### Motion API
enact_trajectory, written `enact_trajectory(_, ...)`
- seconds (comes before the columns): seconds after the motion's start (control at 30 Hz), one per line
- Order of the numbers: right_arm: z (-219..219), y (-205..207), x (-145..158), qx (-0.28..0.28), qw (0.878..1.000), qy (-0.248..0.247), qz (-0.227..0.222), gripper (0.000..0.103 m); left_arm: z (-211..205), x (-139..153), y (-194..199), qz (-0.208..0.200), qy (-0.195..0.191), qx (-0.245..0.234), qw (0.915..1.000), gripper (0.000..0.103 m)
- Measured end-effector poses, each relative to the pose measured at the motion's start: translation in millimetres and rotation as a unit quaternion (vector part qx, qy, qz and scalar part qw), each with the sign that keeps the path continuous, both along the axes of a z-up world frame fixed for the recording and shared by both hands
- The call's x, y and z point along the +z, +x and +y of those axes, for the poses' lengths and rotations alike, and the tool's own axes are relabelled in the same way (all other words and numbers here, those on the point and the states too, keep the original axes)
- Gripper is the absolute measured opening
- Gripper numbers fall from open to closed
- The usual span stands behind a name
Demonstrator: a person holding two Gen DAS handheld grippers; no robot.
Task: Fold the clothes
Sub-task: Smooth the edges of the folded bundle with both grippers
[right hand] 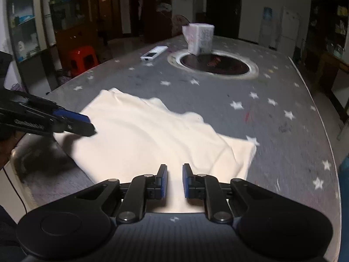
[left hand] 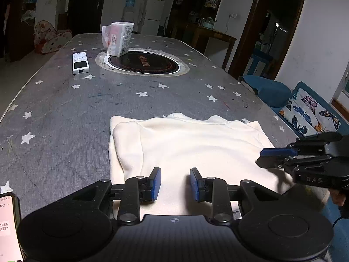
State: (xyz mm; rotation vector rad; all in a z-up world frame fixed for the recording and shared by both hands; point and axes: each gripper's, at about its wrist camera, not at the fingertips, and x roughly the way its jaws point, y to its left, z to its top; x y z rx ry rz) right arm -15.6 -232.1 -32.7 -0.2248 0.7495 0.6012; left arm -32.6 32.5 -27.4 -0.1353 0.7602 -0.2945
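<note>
**Two grippers over a cream garment on the starred table**

The left gripper point(left hand: 175, 183) hangs above the near edge of a cream garment point(left hand: 196, 148), its blue pads point(left hand: 157, 183) parted with a modest gap and nothing between them — the cloth lies below, not pinched. The garment is spread flat on the grey, star-printed table point(left hand: 65, 113), directly ahead of and beneath this tool. A folded-over flap lies along the cloth's edge ahead and to the left of the fingers.

To the right of the left gripper, the right gripper point(left hand: 260, 157) reaches in from the side, its tip at the garment's right edge. In its own wrist view the right gripper point(right hand: 175, 180) shows a narrow slot between the pads, with only the cloth's surface seen through it — I cannot tell whether the pads touch the fabric, and no fold is caught between them. From this tool, the garment point(right hand: 152, 135) stretches ahead and to the left, with one corner just to the right of the fingers. The left gripper point(right hand: 88, 123) enters from the left, its tip over the cloth's far-left edge.

Well ahead of both tools sit a round black inset point(left hand: 144, 62) in the tabletop, a white wrapped pack point(left hand: 120, 38) standing at its rim, and a white remote point(left hand: 80, 62) beside it. A lit phone screen point(left hand: 7, 227) shows at the lower left of the left gripper's view.
</note>
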Motion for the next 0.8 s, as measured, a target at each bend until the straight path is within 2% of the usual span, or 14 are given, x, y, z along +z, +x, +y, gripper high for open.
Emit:
enact_trajectory(0.1, -2, -5, 9, -0.001, 1.0, 0.008, -0.009, 0.018, 2, 7, -5, -0.009, 0.002, 0.002, 1.0, 0.034)
enact_trajectory(0.27, -6, -22, 24, 0.01, 0.999, 0.013, -0.028, 0.018, 2, 11, -13, -0.016, 0.007, -0.002, 0.9998, 0.038)
enact_trajectory(0.4, -8, -32, 21, 0.015, 1.0, 0.014, -0.023, 0.018, 4, -3, -12, 0.0, 0.014, 0.003, 0.9999, 0.038)
enact_trajectory(0.63, -11, -34, 9, -0.005, 1.0, 0.01, -0.011, 0.018, 6, -2, -12, -0.002, 0.015, 0.001, 0.9999, 0.039)
enact_trajectory(0.8, -22, -44, 20, -0.015, 0.999, 0.012, -0.027, 0.018, 6, -2, -13, -0.002, 0.015, 0.0, 0.9999, 0.041)
